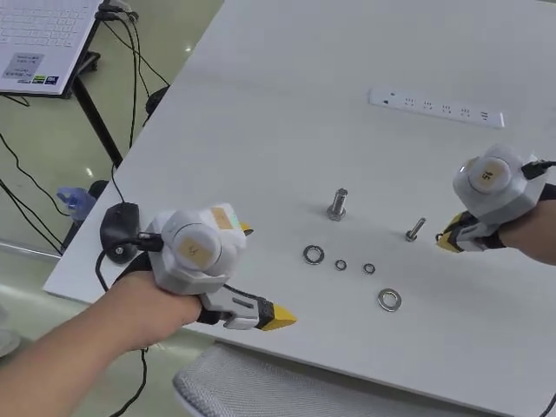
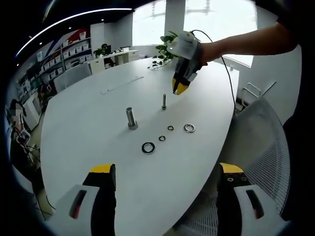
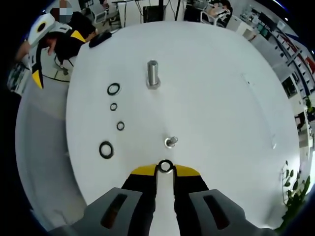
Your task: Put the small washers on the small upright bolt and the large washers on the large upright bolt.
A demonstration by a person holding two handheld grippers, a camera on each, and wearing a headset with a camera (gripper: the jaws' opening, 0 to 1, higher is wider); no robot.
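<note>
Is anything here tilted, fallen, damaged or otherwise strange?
Nothing stands out. The large bolt and the small bolt stand upright on the table, four washers lie flat near them, and the right gripper holds a fifth washer in its shut jaws.

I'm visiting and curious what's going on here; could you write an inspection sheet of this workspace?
Surface: white table.
Job's things: large bolt and small bolt upright; two large washers and two small washers flat on the table; another washer in the right gripper.
Clutter: power strip.
Grippers: left gripper open, holding nothing; right gripper shut on the washer, close to the small bolt.
Cables: several cables on the floor beside the table.
Surroundings: laptop on a stand, mesh chair.
</note>
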